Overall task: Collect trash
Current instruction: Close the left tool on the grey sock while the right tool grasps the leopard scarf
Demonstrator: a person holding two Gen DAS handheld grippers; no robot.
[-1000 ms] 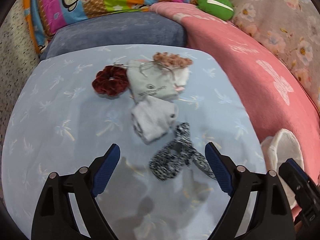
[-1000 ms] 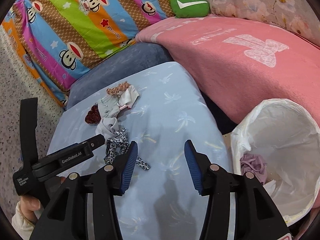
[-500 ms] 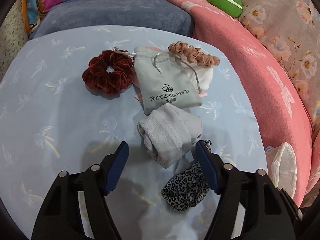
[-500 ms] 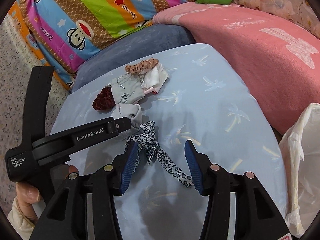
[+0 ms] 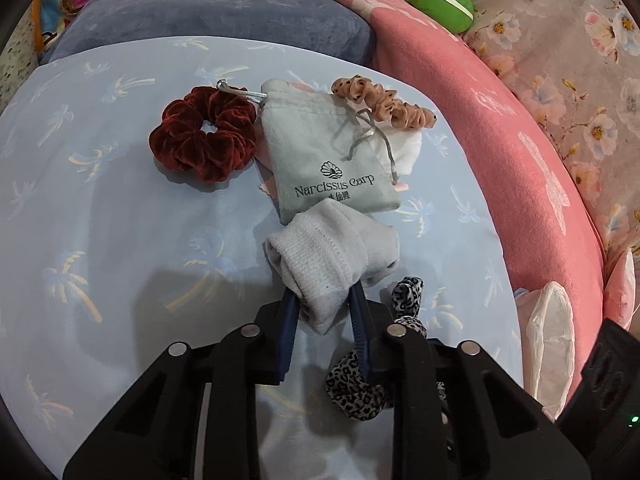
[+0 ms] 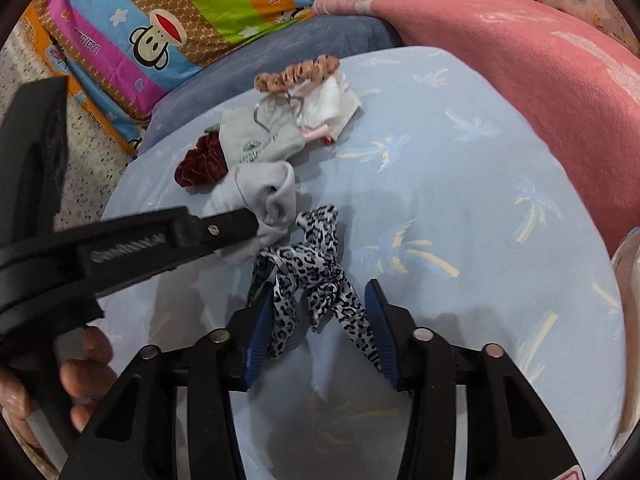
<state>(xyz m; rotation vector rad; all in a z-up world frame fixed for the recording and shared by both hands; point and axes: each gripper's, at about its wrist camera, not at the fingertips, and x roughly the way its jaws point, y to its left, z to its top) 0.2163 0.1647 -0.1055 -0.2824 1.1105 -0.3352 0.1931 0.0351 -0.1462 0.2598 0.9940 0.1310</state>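
Both fingers (image 5: 288, 316) newly around fabric

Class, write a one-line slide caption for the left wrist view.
Left gripper closing its fingers on a grey sock lying below a drawstring pouch.

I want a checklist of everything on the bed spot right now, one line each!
Surface: light blue palm-print sheet.
Job's things: grey sock, leopard-print scrunchie, dark red scrunchie, grey pouch, peach scrunchie.
Clutter: white cloth under the pouch.
Grippers: left tool has just closed on the sock; right tool has been closing, leopard-print scrunchie between its fingers, not squeezed yet.
Cables: nothing seen.
Surroundings: pink blanket, monkey-print pillow, white bin bag.
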